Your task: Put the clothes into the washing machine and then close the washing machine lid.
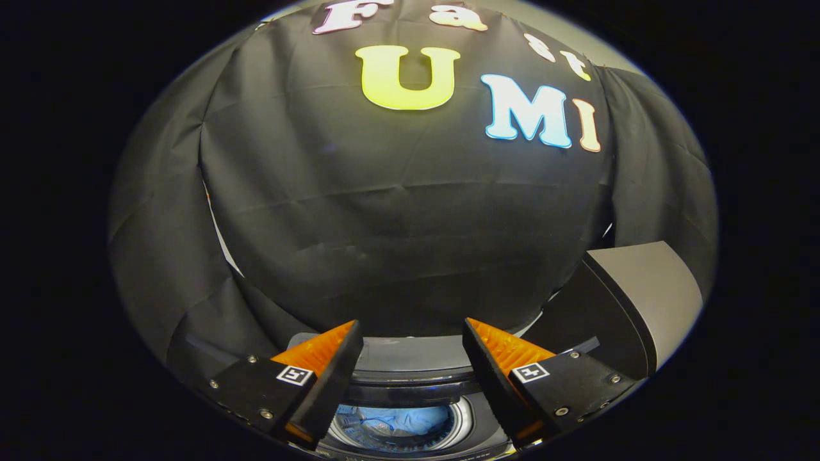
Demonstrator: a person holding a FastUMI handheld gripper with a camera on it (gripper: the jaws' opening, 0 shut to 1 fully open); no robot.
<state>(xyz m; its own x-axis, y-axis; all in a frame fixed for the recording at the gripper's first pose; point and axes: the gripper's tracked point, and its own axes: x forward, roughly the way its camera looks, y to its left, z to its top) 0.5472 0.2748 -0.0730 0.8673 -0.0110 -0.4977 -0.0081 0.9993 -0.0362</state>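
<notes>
My gripper (413, 349) hangs over the washer (410, 374), orange ribbed fingers (317, 349) spread apart, holding nothing. Crumpled blue clothes (397, 422) lie in its round steel drum. Its grey lid (640, 301) stands raised beside the opening, with black creased cloth (397, 218) behind.

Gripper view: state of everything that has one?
gripper: fingers open, holding nothing, above the drum
washing machine: top opening uncovered
lid: raised, standing up beside the right finger, not closed
clothes: blue, lying inside the drum, below the gap between the fingers
</notes>
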